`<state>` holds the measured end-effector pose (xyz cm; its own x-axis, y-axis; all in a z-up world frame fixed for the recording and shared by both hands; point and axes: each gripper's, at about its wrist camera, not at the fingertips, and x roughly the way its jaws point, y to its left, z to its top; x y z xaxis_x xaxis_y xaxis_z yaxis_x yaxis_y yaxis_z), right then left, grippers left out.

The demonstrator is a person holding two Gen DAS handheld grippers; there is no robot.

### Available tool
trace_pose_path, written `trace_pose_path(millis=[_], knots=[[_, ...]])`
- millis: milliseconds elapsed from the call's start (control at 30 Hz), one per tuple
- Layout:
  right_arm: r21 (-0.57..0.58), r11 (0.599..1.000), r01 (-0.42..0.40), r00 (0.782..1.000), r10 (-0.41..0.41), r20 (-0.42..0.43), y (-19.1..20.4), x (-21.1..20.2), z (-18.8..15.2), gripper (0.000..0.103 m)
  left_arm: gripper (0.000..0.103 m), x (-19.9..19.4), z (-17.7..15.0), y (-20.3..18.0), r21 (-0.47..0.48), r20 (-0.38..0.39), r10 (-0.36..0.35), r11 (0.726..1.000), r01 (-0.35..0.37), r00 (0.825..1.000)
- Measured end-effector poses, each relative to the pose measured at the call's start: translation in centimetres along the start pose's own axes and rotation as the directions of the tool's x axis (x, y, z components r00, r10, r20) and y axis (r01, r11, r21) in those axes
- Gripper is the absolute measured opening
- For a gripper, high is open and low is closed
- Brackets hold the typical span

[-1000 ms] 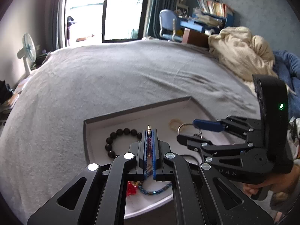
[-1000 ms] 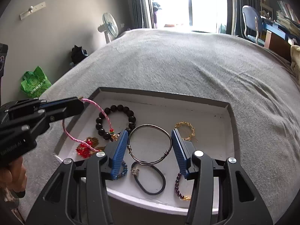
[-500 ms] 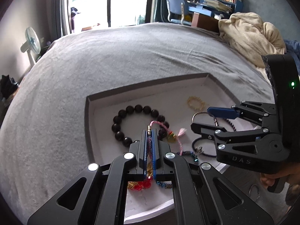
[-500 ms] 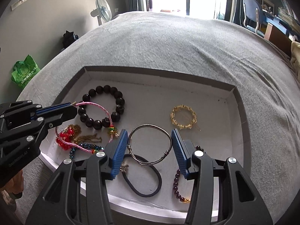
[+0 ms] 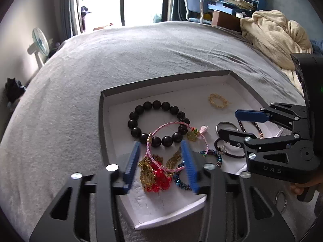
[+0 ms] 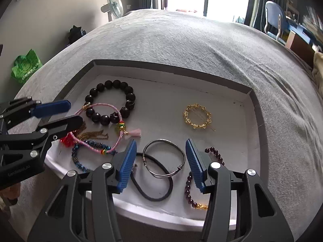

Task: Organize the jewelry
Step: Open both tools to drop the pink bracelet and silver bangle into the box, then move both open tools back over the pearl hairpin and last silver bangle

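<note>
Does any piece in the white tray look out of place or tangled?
Yes. The pink cord bracelet lies across the black bead bracelet and over a heap of gold chain, red beads and a blue beaded strand at the tray's left corner.

A grey bedspread (image 5: 125, 64) fills the room's middle, with bright glass doors (image 5: 121, 2) behind. A standing fan (image 6: 115, 4) is by the plain wall. A blue chair (image 5: 194, 6) fronts what looks like a cluttered desk (image 5: 232, 6).

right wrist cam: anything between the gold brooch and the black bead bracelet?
Bare white tray floor between gold brooch and black bead bracelet, per right wrist view.
</note>
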<state>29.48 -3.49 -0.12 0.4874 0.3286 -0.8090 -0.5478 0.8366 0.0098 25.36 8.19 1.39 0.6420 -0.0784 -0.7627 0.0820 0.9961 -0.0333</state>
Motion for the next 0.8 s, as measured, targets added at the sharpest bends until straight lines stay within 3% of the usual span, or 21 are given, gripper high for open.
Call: trace_pose_path(millis=[133,400,633,800], knots=[[-0.001,1.000,-0.005,0.999,0.005,0.037,-0.4,-1.6,-0.6,0.062,0.076,-1.3,-0.4,-0.3,-0.002,0.040,0.019,1.000,-0.019,0.999],[0.045,0.999,-0.002,0.994,-0.003,0.109,-1.6,-4.7,-2.0,0.069,0.083,-3.7,-1.4,-0.8,0.008,0.081,0.029,1.000,-0.029,0.996],[0.117,0.993,0.016,0.986,-0.035,0.163,-3.1,-7.6,-5.5,0.073,0.084,-5.8,-3.8,-2.7,0.019,0.115,-0.035,0.999,0.033,0.993],[0.188,0.982,0.007,0.985,-0.039,0.168,-4.3,-8.8,-8.1,0.074,0.084,-6.2,-5.6,-4.7,0.056,0.093,-0.066,0.997,0.061,0.994]])
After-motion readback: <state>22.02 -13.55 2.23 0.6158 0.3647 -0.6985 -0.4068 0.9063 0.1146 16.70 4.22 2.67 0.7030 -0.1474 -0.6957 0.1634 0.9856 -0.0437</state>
